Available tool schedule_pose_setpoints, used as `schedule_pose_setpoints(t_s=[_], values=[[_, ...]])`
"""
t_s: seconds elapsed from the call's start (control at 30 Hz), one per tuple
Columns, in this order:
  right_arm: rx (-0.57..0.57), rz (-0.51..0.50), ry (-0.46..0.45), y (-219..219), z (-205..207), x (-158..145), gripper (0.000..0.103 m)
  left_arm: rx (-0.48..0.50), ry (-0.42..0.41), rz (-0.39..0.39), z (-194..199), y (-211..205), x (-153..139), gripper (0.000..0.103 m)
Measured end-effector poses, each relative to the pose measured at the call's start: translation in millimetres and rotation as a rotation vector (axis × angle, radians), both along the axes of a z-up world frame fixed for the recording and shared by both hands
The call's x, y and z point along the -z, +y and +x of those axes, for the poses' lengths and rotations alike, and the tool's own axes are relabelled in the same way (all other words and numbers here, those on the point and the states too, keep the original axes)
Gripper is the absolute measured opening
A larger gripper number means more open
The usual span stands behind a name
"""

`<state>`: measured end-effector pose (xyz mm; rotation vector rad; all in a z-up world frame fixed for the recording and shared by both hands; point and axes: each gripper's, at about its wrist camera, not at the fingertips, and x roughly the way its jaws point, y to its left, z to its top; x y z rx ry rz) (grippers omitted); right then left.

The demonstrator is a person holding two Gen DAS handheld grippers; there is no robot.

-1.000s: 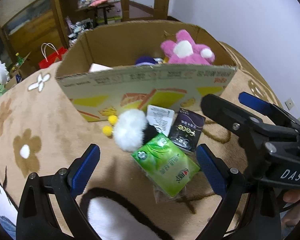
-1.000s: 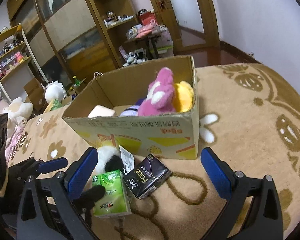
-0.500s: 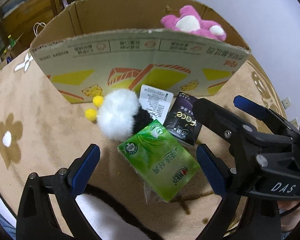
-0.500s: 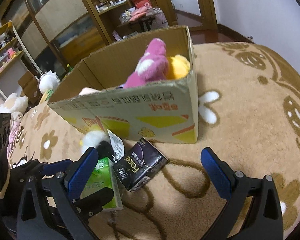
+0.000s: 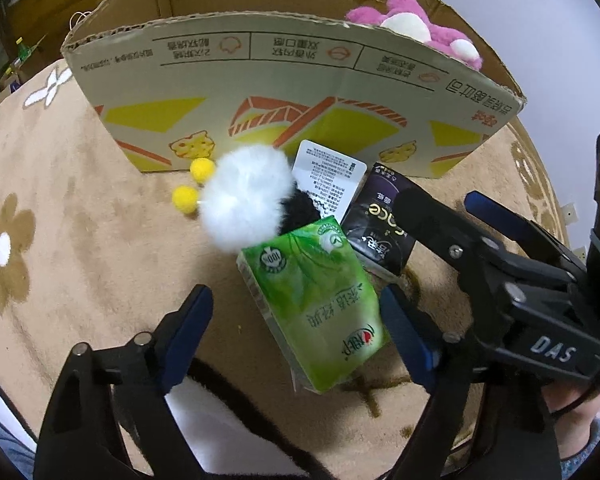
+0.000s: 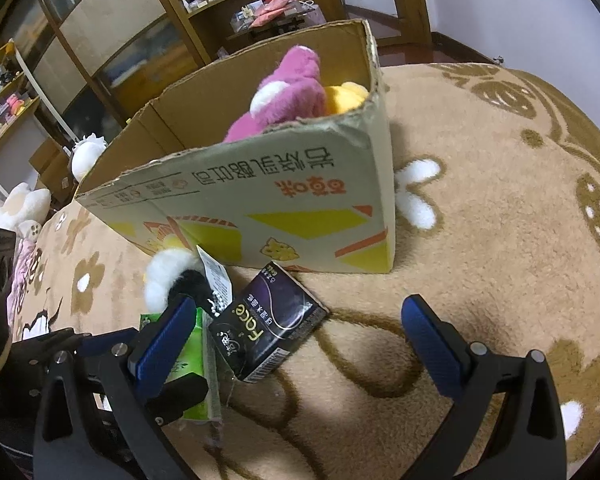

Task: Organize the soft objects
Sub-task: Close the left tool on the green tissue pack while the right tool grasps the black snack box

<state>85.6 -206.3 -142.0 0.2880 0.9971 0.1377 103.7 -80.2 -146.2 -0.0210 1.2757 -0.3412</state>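
A green tissue pack (image 5: 320,304) lies on the beige rug between the fingers of my open left gripper (image 5: 296,320), nearer the right finger. Behind it lie a white and black fluffy toy (image 5: 248,196) with a paper tag and yellow pompoms, and a dark purple tissue pack (image 5: 380,224). A cardboard box (image 5: 284,92) stands behind them and holds a pink plush (image 5: 412,28). My right gripper (image 6: 296,344) is open, low over the rug, with the purple pack (image 6: 268,328) just ahead of its left finger. The green pack (image 6: 188,344) sits behind that finger.
The box (image 6: 260,200) also holds a yellow plush (image 6: 344,96). Wooden shelves and cabinets (image 6: 120,40) stand beyond the rug. Plush toys (image 6: 24,208) lie at the left. The right gripper's body (image 5: 520,300) is close beside the left gripper.
Both grippers have moved forward and down toward the packs. The green pack now sits between the left gripper's fingers. Both grippers stay open.
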Motion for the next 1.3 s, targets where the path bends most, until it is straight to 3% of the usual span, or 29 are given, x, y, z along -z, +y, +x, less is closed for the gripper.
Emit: schedule_pose_setpoints(t_s=[0.4,0.7,0.93,1.07,1.23,1.3], values=[[-0.032,0.004,0.041,9,12,13,0.101,0.007,0.014,-0.033,-5,12,-8,0.056],[-0.034,-0.032,0.072,20,14,16,0.088,-0.021,0.013,0.003,-6,24,-11,0.056],[-0.059,-0.046,0.082,37,16,16,0.086,-0.009,0.006,0.028,-7,22,-12,0.056],[-0.051,-0.064,0.094,38,18,21,0.074,-0.017,0.010,0.025,-9,25,-11,0.056],[-0.063,-0.076,0.107,36,18,23,0.073,-0.024,0.001,0.101,-10,27,-8,0.055],[-0.068,-0.089,0.114,39,17,23,0.072,-0.030,0.007,0.091,-9,30,-7,0.055]])
